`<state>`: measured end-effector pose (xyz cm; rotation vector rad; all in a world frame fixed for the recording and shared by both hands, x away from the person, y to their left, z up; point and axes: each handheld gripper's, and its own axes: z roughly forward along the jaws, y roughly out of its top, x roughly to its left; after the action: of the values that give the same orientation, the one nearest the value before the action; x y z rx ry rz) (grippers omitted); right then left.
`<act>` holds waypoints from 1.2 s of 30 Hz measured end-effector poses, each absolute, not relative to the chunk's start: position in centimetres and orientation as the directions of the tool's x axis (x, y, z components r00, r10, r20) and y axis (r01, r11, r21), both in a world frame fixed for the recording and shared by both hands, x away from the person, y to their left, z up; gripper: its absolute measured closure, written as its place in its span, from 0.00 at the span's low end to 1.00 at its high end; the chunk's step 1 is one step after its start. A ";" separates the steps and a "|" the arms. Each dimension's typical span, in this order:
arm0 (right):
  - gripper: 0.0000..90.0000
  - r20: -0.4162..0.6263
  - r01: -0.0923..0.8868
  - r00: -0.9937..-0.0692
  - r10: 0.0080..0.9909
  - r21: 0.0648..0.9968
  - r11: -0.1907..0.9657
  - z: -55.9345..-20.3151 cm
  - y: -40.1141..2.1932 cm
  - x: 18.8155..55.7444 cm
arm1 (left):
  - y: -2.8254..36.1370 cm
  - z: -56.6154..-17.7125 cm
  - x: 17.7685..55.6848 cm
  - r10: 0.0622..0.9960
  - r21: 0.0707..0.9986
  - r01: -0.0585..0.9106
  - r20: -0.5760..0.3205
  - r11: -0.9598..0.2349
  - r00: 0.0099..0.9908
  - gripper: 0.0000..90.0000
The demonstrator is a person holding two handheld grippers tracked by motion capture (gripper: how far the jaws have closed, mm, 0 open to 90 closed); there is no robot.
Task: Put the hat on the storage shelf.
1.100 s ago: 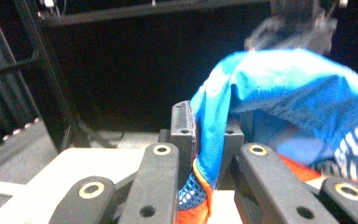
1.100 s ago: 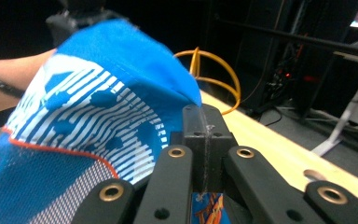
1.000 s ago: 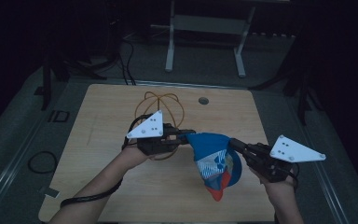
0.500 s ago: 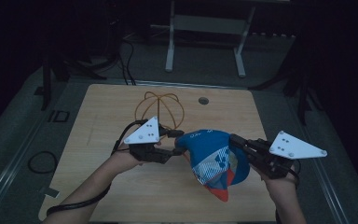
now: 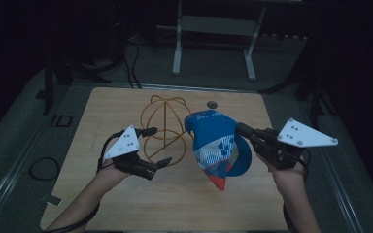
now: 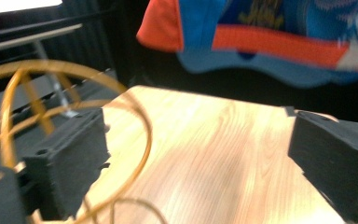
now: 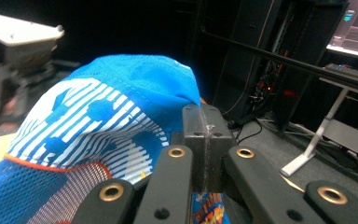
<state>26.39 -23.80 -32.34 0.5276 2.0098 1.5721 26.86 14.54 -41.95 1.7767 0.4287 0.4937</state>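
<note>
My right gripper [image 5: 243, 130] is clamped on a blue cap [image 5: 217, 145], holding it above the table [image 5: 102, 111]. My left gripper [image 5: 158, 148] gapes wide and empty, beside the cap, against a wire frame [image 5: 164, 127]

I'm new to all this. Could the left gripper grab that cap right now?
Probably yes. The left gripper is open, beside the wire frame, with bare table between it and the cap held up by the right gripper.
</note>
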 end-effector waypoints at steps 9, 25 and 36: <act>1.00 -0.154 -0.018 -0.789 0.595 0.973 0.229 -30.7 -21.4 29.4 | 17.5 -45.9 25.1 0.665 0.974 0.055 0.110 -0.222 0.739 0.05; 1.00 -0.169 -0.019 -0.818 0.550 0.963 0.268 -28.0 -12.1 35.1 | 20.8 -53.4 23.3 0.784 0.968 0.152 0.066 -0.201 0.617 0.05; 1.00 -0.145 0.019 -0.859 0.491 0.950 0.313 -29.6 -5.9 37.7 | 22.3 -54.2 23.1 0.816 0.976 0.157 0.031 -0.149 0.578 0.05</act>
<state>37.73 -5.95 -29.62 0.4527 2.1767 1.5659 23.06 22.31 -54.19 1.6478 0.8265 0.7065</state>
